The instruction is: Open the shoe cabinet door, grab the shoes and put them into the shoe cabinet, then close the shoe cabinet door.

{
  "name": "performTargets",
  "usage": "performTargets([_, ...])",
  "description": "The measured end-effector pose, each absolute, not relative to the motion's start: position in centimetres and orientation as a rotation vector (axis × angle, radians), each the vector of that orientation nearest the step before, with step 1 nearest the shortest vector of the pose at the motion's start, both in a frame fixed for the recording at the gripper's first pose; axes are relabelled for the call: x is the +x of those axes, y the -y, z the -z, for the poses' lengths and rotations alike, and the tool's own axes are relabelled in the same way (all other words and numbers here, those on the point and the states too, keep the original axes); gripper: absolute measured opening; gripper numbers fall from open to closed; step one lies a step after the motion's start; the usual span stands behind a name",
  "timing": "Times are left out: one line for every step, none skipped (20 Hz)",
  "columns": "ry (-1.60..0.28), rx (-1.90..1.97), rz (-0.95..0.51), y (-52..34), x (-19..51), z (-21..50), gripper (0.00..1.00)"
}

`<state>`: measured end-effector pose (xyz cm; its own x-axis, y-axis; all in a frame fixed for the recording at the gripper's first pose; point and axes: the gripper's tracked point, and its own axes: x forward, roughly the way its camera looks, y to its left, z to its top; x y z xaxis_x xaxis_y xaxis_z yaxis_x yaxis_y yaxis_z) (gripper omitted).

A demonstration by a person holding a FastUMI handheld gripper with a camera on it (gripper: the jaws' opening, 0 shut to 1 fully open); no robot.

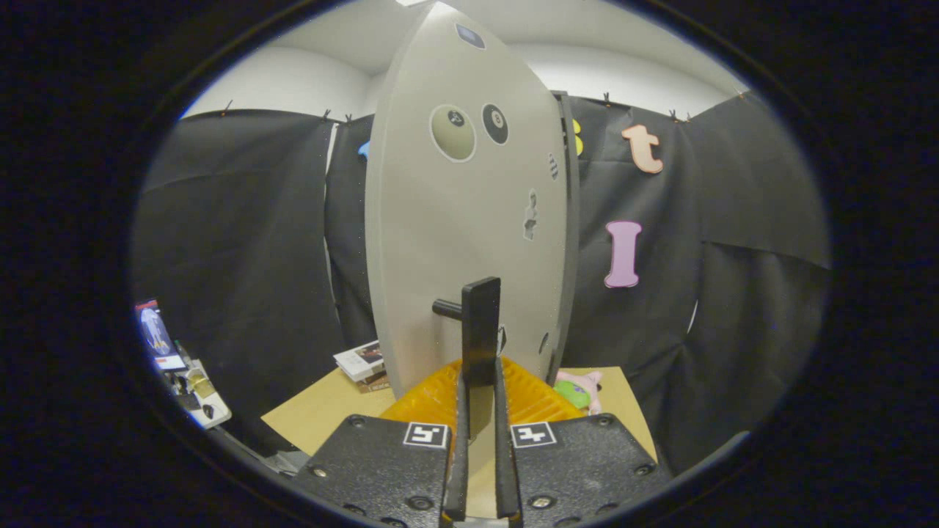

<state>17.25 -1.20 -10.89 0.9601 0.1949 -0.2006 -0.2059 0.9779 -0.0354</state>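
The shoe cabinet door [469, 220] stands tall right in front of me, pale grey with several stickers on it. Its dark vertical bar handle [480, 323] sticks out from the door on a short peg. My gripper [480, 381] is shut on the lower end of that handle, one finger pressed against each side of the bar. The cabinet's side edge [566, 220] shows just right of the door.
A tan board [315, 422] lies under the cabinet. A stack of books [362, 361] sits on it left of the door, and a pink and green plush toy [579, 389] right of it. Far left, a small screen [155, 334] stands above a white tray [198, 403] of small items.
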Motion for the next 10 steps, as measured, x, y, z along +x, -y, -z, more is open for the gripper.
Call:
performTargets([-0.197,-0.047,-0.178,1.9,17.1,10.8,0.16])
performTargets([-0.194,-0.040,-0.148,2.7,16.9,10.8,0.13])
performTargets([-0.191,-0.034,-0.114,3.6,17.0,10.6,0.12])
performTargets([-0.191,-0.033,-0.078,4.5,17.1,10.7,0.08])
performTargets([-0.191,-0.033,-0.040,5.5,17.2,10.5,0.07])
performTargets([-0.191,-0.028,-0.007,6.6,17.1,10.4,0.04])
performTargets([-0.192,-0.012,0.021,7.5,17.1,10.4,0.04])
performTargets([-0.197,0.030,0.007,7.1,17.2,10.5,0.04])
performTargets([-0.203,0.072,-0.025,5.8,17.2,10.6,0.04])
performTargets([-0.214,0.099,-0.049,5.1,17.1,10.7,0.04])
